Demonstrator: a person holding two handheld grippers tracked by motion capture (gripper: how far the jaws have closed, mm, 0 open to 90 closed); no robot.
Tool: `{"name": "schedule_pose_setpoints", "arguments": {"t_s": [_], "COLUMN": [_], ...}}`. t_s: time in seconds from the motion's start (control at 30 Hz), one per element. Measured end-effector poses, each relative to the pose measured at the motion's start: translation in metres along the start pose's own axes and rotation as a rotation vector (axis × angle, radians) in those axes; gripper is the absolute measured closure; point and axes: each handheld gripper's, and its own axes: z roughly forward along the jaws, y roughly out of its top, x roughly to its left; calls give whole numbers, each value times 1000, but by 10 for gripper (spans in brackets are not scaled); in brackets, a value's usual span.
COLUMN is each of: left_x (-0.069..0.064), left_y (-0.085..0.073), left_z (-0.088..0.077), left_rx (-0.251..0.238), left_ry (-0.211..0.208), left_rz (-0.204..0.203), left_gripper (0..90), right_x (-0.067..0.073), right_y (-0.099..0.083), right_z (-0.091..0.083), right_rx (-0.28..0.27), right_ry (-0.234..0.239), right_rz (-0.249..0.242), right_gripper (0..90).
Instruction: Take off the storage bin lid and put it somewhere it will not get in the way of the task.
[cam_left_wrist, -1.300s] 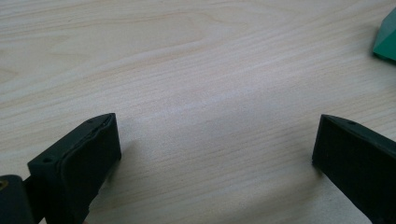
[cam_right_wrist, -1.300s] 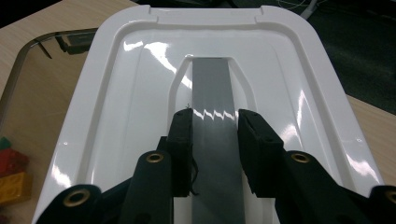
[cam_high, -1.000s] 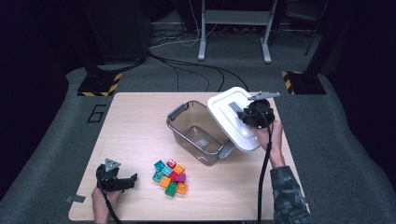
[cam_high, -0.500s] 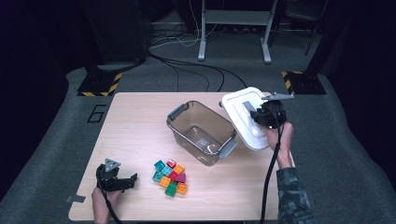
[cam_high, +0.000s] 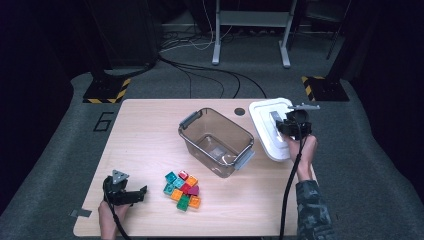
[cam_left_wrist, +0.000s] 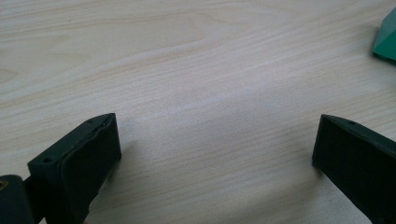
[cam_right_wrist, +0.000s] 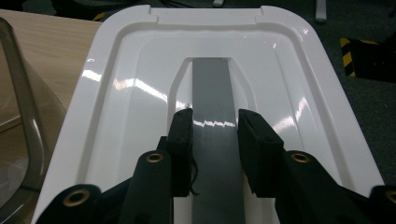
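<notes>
white lid (cam_high: 272, 127) carried off the clear bin (cam_high: 216, 141), rightward, lower

The right tool (cam_right_wrist: 215, 140) clamps the grey handle strip (cam_right_wrist: 212, 88) running down the middle of the glossy white lid (cam_right_wrist: 140, 60), with the clear bin's wall (cam_right_wrist: 23, 107) and the wooden counter (cam_right_wrist: 51, 37) at left.

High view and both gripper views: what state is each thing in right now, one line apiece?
Clear bin: open, lid off, nothing inside.
White lid: off the bin, at the table's right edge, gripped by its grey handle.
Right gripper: shut on the handle.
Left gripper: open, over bare table.
Coloured blocks: clustered on the table, outside the bin.
</notes>
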Motion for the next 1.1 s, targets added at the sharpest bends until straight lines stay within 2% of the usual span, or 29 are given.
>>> {"name": "schedule_pose_setpoints", "arguments": {"t_s": [0.2,0.33,0.67,0.8,1.1], "left_x": [0,0,0,0,0], "left_y": [0,0,0,0,0], "left_z": [0,0,0,0,0], "left_rx": [0,0,0,0,0], "left_ry": [0,0,0,0,0], "left_rz": [0,0,0,0,0], "left_gripper": [9,9,9,9,9], "right_x": [-5,-8,-15,-18,-20], "right_y": [-8,-18,-40,-46,-61], "right_z": [9,22,47,53,70], "right_rx": [9,20,56,69,103], "right_ry": [-14,-35,-51,-49,-88], "right_rz": [42,68,129,133,135], "right_gripper": [666,666,666,666,666]}}
